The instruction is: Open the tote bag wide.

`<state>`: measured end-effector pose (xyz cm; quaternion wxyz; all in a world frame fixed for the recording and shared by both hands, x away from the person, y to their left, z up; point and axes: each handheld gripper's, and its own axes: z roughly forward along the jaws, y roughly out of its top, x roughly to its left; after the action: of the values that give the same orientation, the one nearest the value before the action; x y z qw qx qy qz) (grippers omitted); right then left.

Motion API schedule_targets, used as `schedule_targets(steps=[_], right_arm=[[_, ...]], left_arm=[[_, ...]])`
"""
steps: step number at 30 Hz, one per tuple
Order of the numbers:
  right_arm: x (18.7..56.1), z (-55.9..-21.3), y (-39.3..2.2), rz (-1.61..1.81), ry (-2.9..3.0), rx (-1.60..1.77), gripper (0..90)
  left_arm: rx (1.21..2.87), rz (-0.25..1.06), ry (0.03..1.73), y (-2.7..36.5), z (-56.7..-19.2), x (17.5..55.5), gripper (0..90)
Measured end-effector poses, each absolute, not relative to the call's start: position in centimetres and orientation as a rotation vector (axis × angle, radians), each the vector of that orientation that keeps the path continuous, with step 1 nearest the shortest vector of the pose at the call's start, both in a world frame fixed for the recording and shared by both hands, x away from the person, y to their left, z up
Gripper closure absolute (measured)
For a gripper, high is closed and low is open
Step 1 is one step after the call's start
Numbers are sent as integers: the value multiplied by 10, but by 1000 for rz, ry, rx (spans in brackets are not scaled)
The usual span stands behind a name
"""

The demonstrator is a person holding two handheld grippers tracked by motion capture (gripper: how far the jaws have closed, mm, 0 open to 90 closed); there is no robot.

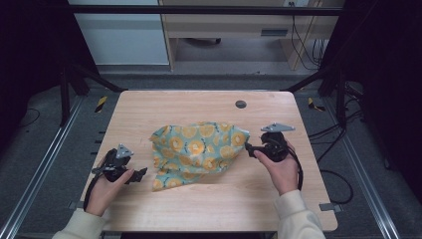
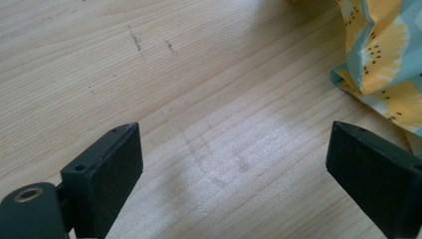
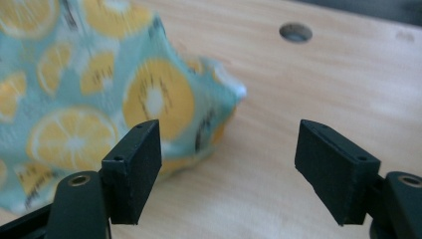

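A crumpled teal cloth printed with orange slices [image 1: 196,152] is lying mid-table [image 1: 199,209], and the two tools are flanking it, probably to take opposite edges for spreading or folding. The left gripper [image 1: 141,174] is sitting wide open and empty beside the cloth's near corner [image 2: 383,74]; the right gripper [image 1: 247,147] is gaping at the peaked far corner [image 3: 219,94], gripping nothing. The right gripper view is revealing a table grommet hole [image 3: 295,32] close behind.

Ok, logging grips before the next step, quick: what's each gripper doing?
Left gripper: open, holding nothing, beside the cloth.
Right gripper: open, holding nothing, at the cloth's corner.
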<state>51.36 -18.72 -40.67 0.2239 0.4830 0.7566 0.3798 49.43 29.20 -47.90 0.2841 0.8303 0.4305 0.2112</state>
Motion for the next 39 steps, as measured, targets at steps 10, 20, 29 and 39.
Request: schedule_targets(steps=[10, 20, 29, 39], right_arm=[[556, -365, -160, 1045, 2182, 1233, 142], [585, -377, -131, 1020, 2326, 1175, 166], [580, -380, -118, 1028, 2408, 1103, 745], [574, -367, -116, 1114, 2386, 1059, 900]], left_arm=[[2230, 564, 1147, 290, -480, 494, 72], [2235, 567, 1139, 290, -479, 494, 72], [2238, 571, 1137, 290, -479, 495, 72], [2238, 575, 1141, 290, -479, 495, 72]])
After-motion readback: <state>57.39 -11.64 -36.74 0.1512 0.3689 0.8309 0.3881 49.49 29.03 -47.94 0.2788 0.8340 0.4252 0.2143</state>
